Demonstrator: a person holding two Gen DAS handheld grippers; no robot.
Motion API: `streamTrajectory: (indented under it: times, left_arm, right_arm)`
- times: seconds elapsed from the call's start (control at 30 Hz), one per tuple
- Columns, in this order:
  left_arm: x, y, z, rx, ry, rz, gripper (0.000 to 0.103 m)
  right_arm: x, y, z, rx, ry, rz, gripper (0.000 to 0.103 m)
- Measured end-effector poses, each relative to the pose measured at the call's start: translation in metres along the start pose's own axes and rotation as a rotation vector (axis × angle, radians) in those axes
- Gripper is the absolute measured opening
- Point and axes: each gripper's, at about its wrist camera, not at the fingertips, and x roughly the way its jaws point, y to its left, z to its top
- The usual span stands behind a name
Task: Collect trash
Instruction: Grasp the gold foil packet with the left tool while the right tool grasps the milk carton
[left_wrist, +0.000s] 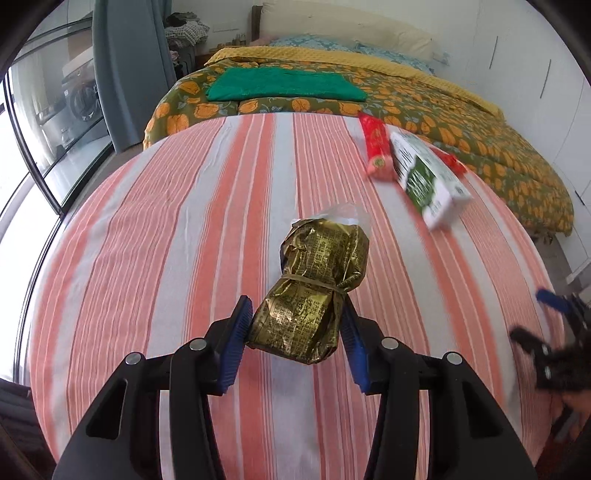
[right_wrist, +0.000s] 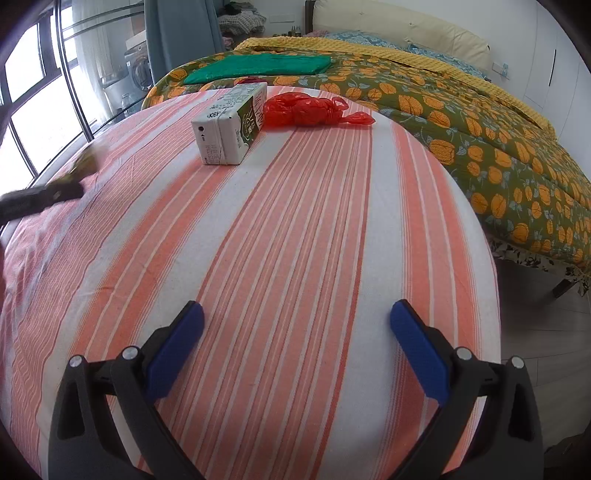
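The left gripper (left_wrist: 295, 325) has its blue pads (left_wrist: 236, 343) closed in against the near end of a crumpled gold foil packet (left_wrist: 314, 291), which lies on the striped tablecloth (left_wrist: 166, 240) and stretches away from the fingers. Both pads look to be touching the foil, so the packet counts as gripped, though only by its tail.

The right gripper (right_wrist: 295, 347) hangs with its jaws wide and nothing between them. Ahead of it and a little to its left lies a white and green carton (right_wrist: 231, 123), with a red plastic bag (right_wrist: 310, 109) just beyond and touching it.

The chief risk is the foil: it is slick and crushable, and held so near one end it may sag, pivot or slide free once lifted. The band around its middle could also slip, letting the wrapping unfold.
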Motion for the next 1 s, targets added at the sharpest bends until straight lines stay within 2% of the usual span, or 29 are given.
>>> streamTrajectory:
  times: [0.17, 0.27, 0.33, 0.4, 0.63, 0.73, 0.87, 1.0]
  left_arm:
    - [-0.019, -0.007, -0.040, 0.005, -0.011, -0.040, 0.049]
    - [-0.017, -0.016, -0.052, 0.043, -0.012, -0.010, 0.054]
    - [-0.014, -0.019, -0.058, 0.048, -0.007, -0.001, 0.072]
    - [-0.012, -0.020, -0.059, 0.051, -0.009, 0.003, 0.081]
    - [-0.007, -0.023, -0.060, 0.069, 0.011, 0.035, 0.097]
    - [-0.005, -0.022, -0.060, 0.066, 0.012, 0.039, 0.098]
    - [-0.005, -0.021, -0.061, 0.060, 0.011, 0.040, 0.098]
    - [-0.005, -0.020, -0.060, 0.057, 0.011, 0.039, 0.098]
  right_arm:
    - [0.000, 0.000, 0.000, 0.000, 0.000, 0.001, 0.098]
    - [0.000, 0.000, 0.000, 0.001, 0.000, 0.001, 0.098]
    - [0.000, 0.000, 0.000, 0.001, 0.000, 0.001, 0.098]
    - [0.000, 0.000, 0.000, 0.001, 0.000, 0.001, 0.098]
    - [-0.001, 0.000, -0.001, 0.002, -0.006, 0.004, 0.098]
    - [-0.001, 0.000, -0.001, 0.005, -0.004, 0.011, 0.098]
    - [0.003, -0.002, 0.014, -0.019, 0.003, 0.064, 0.098]
    - [0.008, 0.011, 0.065, 0.002, -0.042, 0.129, 0.098]
